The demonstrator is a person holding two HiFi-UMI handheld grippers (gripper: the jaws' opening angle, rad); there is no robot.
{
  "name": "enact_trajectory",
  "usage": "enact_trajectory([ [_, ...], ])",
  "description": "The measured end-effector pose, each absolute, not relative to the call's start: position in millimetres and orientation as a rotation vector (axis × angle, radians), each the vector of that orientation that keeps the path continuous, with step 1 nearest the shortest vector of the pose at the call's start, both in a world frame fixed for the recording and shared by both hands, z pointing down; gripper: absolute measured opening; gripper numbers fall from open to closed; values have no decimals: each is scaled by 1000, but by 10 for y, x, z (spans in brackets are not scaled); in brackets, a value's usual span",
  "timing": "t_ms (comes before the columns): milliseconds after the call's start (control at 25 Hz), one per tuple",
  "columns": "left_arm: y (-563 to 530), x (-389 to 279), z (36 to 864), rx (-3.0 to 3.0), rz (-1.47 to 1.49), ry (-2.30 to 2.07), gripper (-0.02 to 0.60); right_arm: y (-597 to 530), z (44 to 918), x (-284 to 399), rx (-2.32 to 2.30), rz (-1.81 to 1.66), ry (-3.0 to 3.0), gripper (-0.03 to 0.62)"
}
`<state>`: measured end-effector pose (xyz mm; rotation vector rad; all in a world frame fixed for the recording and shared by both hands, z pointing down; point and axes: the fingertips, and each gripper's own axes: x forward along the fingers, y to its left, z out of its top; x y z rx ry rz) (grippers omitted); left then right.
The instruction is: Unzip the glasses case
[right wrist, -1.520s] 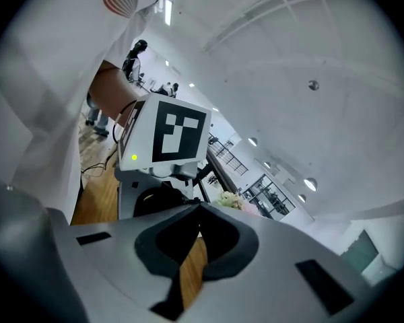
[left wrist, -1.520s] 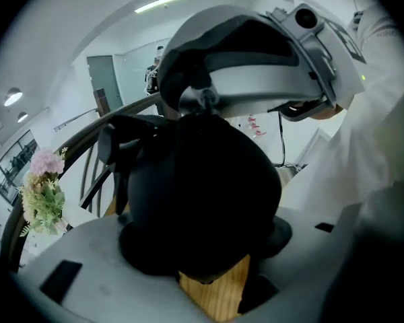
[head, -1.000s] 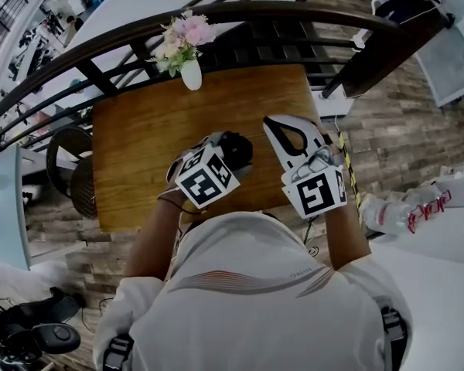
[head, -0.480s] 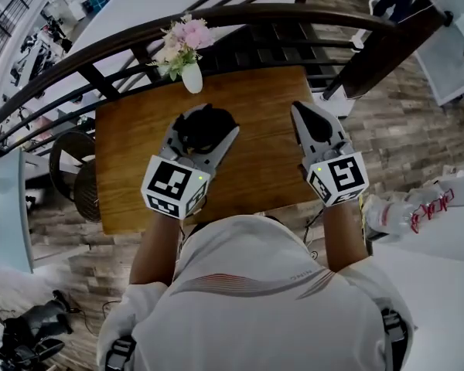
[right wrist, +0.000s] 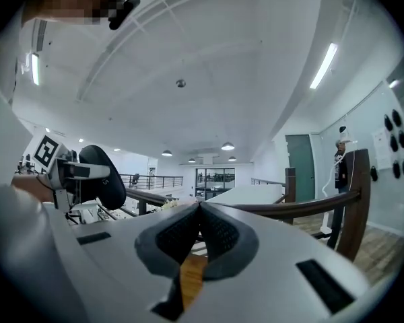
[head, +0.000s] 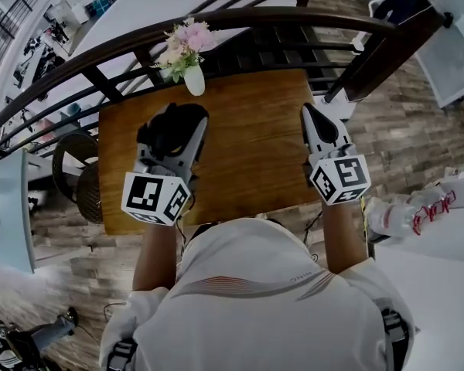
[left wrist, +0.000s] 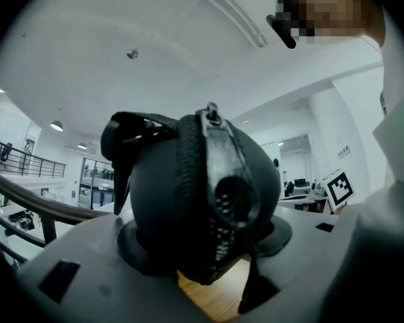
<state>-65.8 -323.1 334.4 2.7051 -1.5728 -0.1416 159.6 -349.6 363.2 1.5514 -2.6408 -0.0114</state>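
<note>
Left tool (head: 175,119) clamps the black glasses case (head: 168,135) — seemingly clear of the surface (head: 247,149) — right tool (head: 308,113) pinched together, empty.

The left gripper (head: 178,120), carrying the black glasses case (head: 168,134), now sits farther left and nearer the flower vase (head: 194,79); the right gripper (head: 309,113) is out at the table's (head: 247,145) right edge, well apart.

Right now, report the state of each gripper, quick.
Left gripper: jaws closed on the black glasses case.
Right gripper: jaws shut, nothing between them.
</note>
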Motion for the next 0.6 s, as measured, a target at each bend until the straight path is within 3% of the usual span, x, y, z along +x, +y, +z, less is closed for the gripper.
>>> enact_trajectory([
  [600, -3123, -533, 3494, 2677, -95, -1504, 259, -3351, 3641, 1561, 1492, 12, -2656, 51],
])
